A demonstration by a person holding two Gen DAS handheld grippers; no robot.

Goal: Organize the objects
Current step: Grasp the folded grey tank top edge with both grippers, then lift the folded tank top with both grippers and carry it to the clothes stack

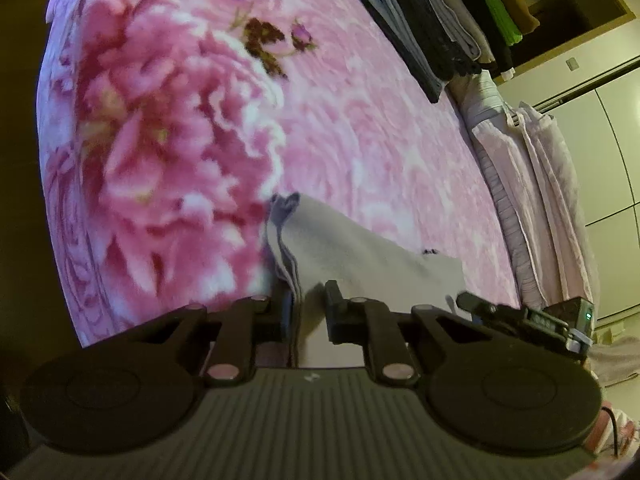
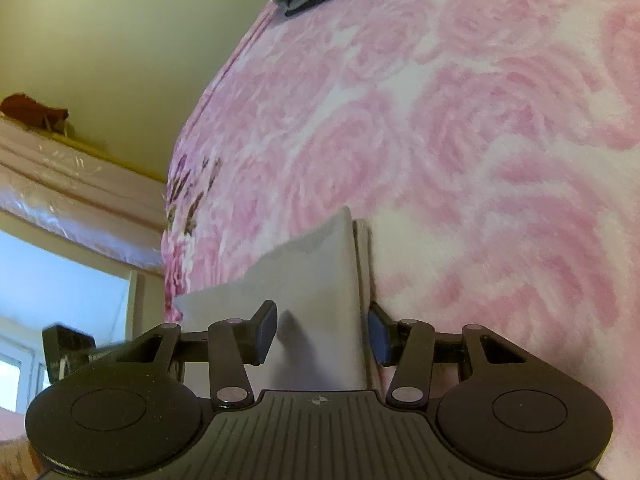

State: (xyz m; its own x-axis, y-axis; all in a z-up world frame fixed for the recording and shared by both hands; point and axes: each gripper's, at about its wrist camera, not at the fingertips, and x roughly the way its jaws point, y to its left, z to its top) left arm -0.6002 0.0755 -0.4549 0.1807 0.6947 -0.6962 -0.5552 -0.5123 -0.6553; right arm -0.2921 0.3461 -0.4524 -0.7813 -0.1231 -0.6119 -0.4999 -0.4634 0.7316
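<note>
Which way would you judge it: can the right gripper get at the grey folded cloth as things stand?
Probably yes: the grey folded cloth already lies between the open fingers of the right gripper on the pink floral blanket, nothing blocking.

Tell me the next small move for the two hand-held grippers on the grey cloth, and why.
Probably close the right hand-held gripper on the grey folded cloth. Its jaws straddle that edge with clear gaps to the pads, while the left hand-held gripper is nearly shut around the opposite layered edge. With both edges pinched, the cloth could be lifted off the pink floral blanket toward the stack of folded clothes.
</note>
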